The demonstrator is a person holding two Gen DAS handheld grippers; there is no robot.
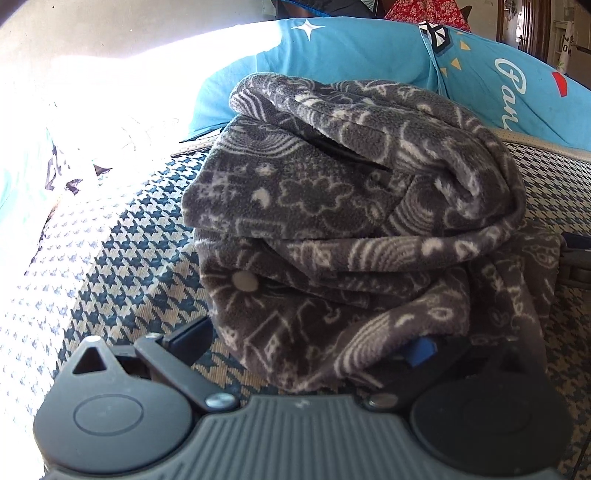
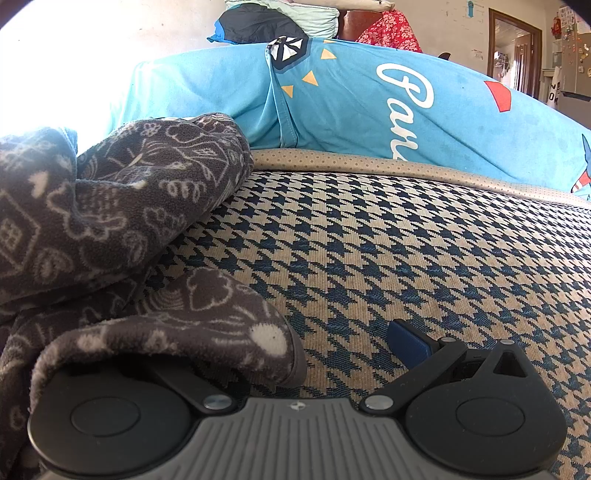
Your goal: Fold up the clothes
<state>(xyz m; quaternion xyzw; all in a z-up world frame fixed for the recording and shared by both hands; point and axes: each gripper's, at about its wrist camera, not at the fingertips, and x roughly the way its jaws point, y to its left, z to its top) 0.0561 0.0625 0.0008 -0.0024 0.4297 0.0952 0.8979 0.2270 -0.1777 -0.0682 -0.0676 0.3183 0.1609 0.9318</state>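
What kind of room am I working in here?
Likely a lived-in home room: the grey fleece garment sits on a houndstooth cushion, against blue printed bedding, with a wooden doorway behind.

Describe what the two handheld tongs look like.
Both the left tongs and right tongs look alike: a ribbed grey centre body, flanked by two round black discs, black linkage arms with silver screw heads, and blue finger pads. No cables, sleeves or hands show.

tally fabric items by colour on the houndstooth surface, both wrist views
Grey patterned fleece garment: 1
Bright blue printed cloth: 1
Red floral fabric, behind: 1
Total: 3
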